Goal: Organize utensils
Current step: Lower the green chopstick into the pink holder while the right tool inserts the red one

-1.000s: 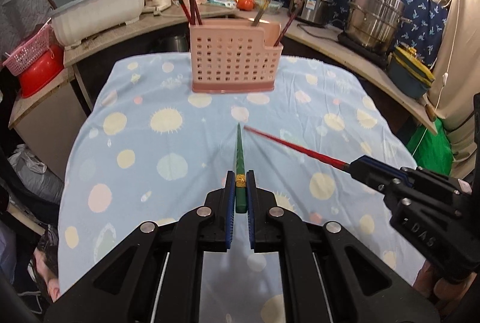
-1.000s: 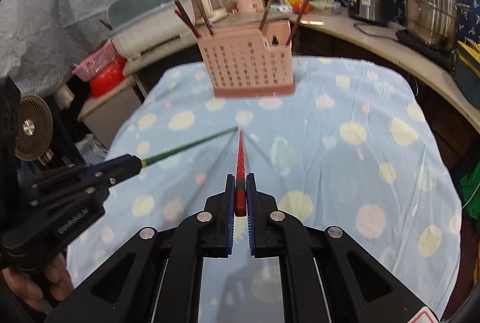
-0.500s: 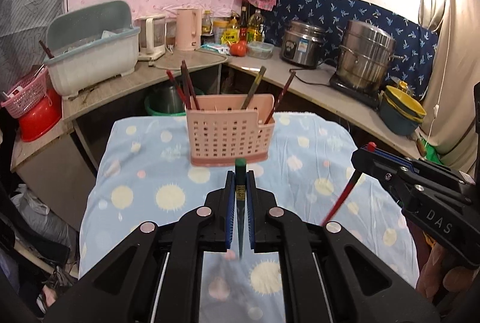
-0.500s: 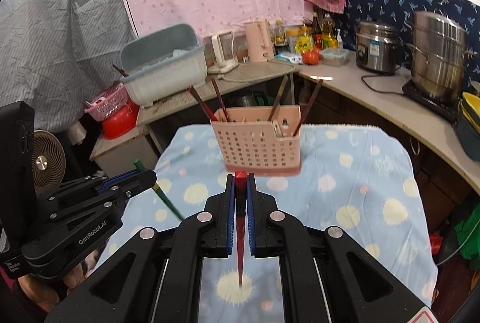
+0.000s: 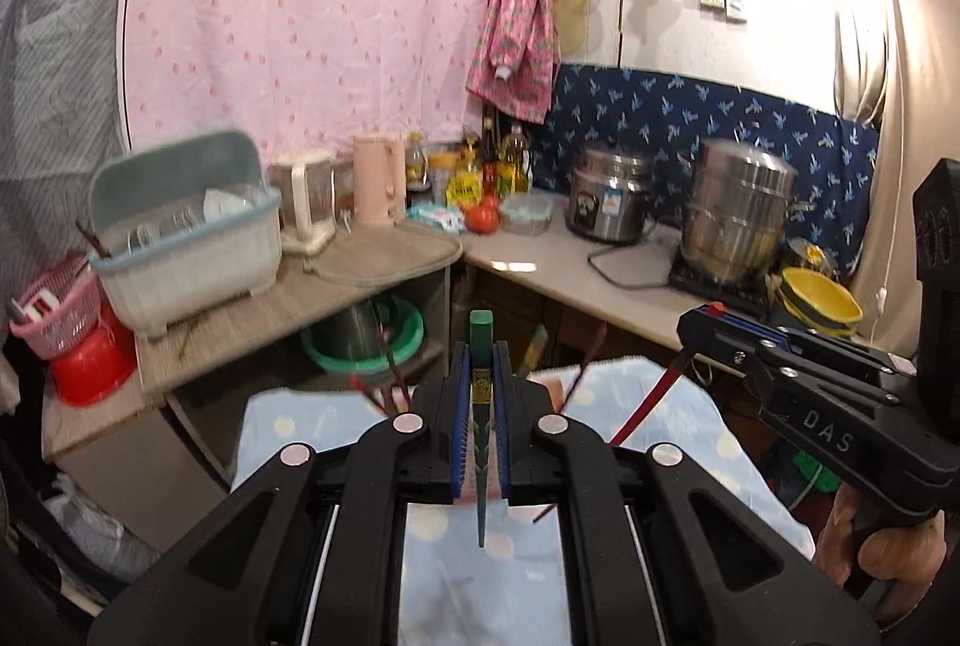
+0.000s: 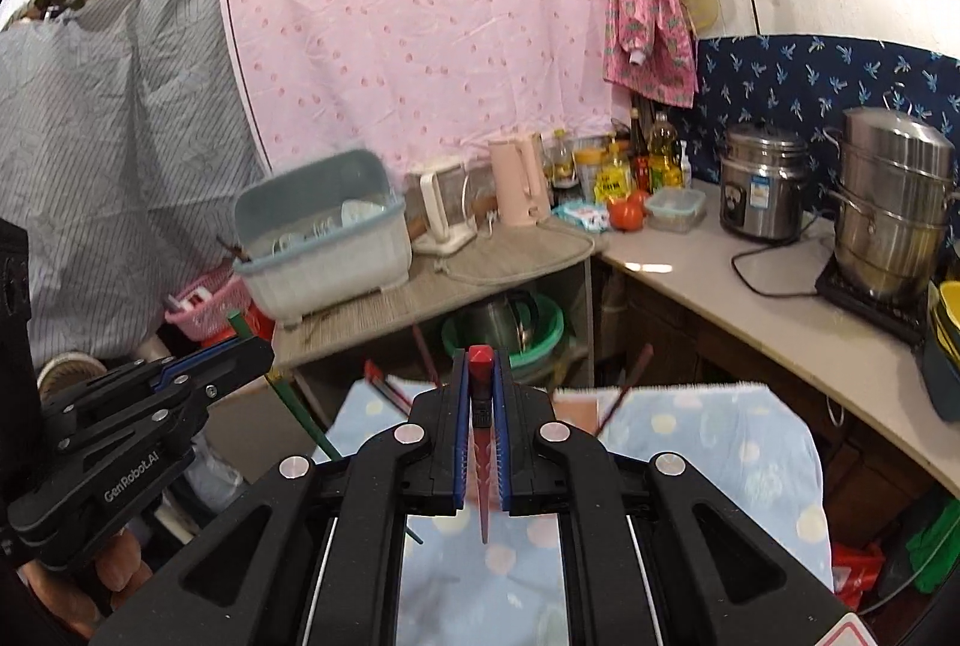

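Nearest to me, the left gripper (image 5: 480,382) has its fingers pinching a slim green chopstick (image 5: 480,436) upright, blunt end at twelve o'clock and point hanging at six over the blue tablecloth with pale dots (image 5: 672,430) on the worktop. At its three o'clock the right gripper (image 6: 480,394) does the same with a tapered red chopstick (image 6: 480,466), fingers pressed onto it near the square top, tip down. Just beyond both, mostly hidden behind the fingers, sits the pink perforated plastic utensil holder (image 6: 576,409), with dark chopsticks (image 6: 624,385) leaning out of it toward eleven and one o'clock. Farther off at ten o'clock a pale teal dish-drainer box (image 6: 324,250) rests on the grey counter, and steel pots (image 6: 894,208) stand at two o'clock. I'd say both sticks are raised for dropping into the holder, and the risk is plain: each is gripped high on a thin shaft, so it could swing or slip; a point could catch the holder's rim or the leaning sticks, tipping the light holder or sending a chopstick onto the cloth. The two grippers are also near enough to knock each other.
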The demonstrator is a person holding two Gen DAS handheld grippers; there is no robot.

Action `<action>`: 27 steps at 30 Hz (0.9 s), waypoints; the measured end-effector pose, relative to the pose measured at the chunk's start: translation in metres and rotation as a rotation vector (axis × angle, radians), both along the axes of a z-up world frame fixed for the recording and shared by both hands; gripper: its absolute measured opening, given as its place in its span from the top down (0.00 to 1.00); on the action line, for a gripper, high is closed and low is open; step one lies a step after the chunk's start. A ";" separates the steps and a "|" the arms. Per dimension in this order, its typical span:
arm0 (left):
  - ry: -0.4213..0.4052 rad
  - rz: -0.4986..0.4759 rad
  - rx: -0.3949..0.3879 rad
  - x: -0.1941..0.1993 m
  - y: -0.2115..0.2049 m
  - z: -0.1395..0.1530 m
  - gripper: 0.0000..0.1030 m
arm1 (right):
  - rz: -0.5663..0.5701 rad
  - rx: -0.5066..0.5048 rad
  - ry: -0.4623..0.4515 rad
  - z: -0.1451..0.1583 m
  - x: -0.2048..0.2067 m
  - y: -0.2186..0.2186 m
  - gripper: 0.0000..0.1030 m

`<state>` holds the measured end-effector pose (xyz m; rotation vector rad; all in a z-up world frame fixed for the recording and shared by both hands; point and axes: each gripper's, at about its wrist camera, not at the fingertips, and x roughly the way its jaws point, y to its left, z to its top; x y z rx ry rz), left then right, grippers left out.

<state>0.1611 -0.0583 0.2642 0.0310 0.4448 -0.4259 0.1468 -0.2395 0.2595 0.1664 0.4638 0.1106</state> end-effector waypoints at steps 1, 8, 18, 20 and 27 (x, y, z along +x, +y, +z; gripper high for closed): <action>-0.009 0.002 -0.004 0.006 -0.002 0.006 0.93 | -0.005 -0.006 -0.012 0.008 0.009 0.000 0.93; -0.087 0.014 -0.046 0.055 -0.014 0.039 0.93 | -0.021 -0.018 -0.073 0.039 0.066 0.006 0.93; 0.006 0.001 -0.084 0.118 -0.022 0.001 0.93 | -0.049 0.025 -0.010 -0.006 0.131 0.004 0.93; 0.037 0.007 -0.075 0.125 -0.023 -0.017 0.93 | -0.055 0.039 0.022 -0.024 0.137 0.000 0.93; 0.132 0.037 -0.073 0.142 -0.017 -0.075 0.93 | -0.075 0.065 0.129 -0.086 0.148 -0.012 0.93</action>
